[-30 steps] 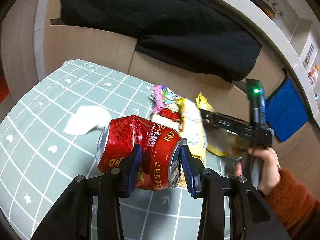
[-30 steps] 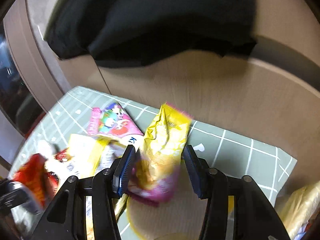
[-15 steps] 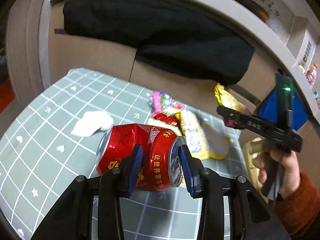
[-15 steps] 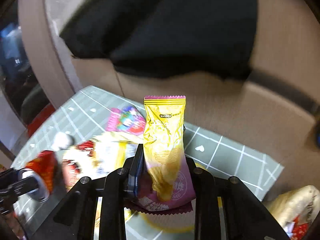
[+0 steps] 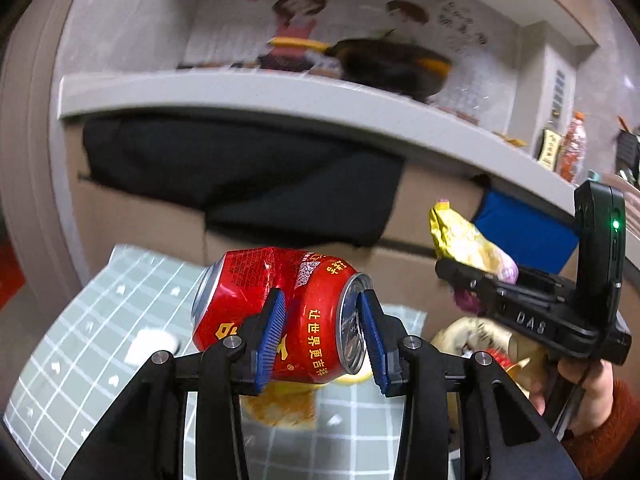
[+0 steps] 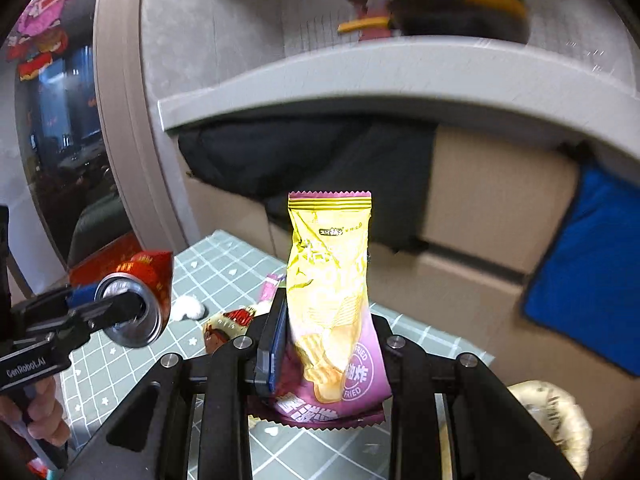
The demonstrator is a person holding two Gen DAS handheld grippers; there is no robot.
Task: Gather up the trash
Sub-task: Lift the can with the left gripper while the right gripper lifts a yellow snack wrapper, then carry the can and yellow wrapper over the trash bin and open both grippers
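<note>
Two grips I'm holding aloft: my left gripper (image 5: 322,314) is clamping a dented red drink can (image 5: 280,312) sideways, my right gripper (image 6: 330,344) is pinching a yellow-purple chip bag (image 6: 332,292) upright (both clear of the green checked mat (image 5: 80,344)). Beyond, wrappers (image 6: 230,322) and a white wad (image 6: 188,308) are lying on the mat.

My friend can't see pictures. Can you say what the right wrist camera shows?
The right gripper pinches a yellow and purple chip bag upright above a green checked table. At the left, the left gripper holds a dented red can.
</note>
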